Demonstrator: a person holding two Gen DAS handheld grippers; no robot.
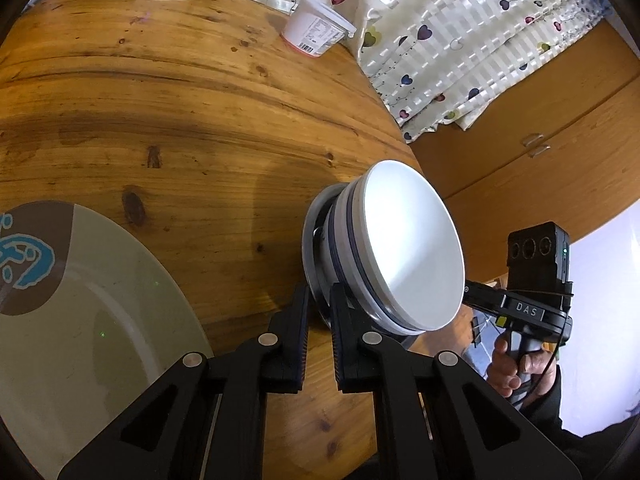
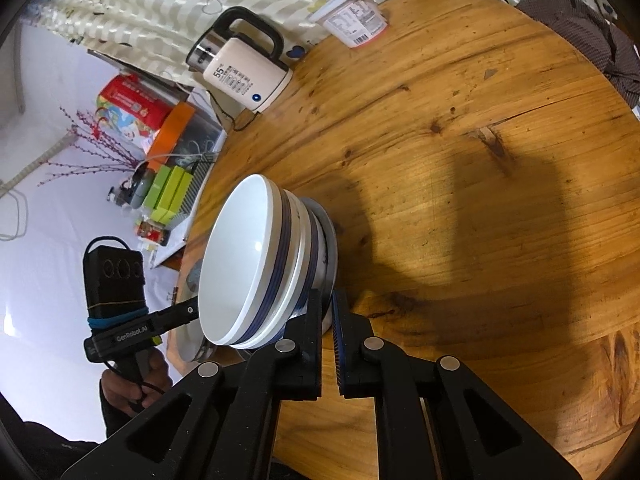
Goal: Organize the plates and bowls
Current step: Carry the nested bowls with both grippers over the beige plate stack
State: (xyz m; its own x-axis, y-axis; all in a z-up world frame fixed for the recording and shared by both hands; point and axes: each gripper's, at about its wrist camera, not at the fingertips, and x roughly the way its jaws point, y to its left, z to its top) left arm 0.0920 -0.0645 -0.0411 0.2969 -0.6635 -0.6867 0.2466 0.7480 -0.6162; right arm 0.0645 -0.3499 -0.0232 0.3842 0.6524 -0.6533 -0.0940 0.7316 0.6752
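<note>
Bowls (image 1: 400, 248), white with blue bands, sit nested on a metal plate (image 1: 316, 248) near the edge of the round wooden table (image 1: 180, 120), the stack tilted on its side. Left of them, a beige plate (image 1: 92, 320) is cut off by the frame. The left gripper (image 1: 320, 308) pinches the metal plate's rim on one side, the right gripper (image 2: 327, 312) on the other. How many bowls are nested is hard to tell.
</note>
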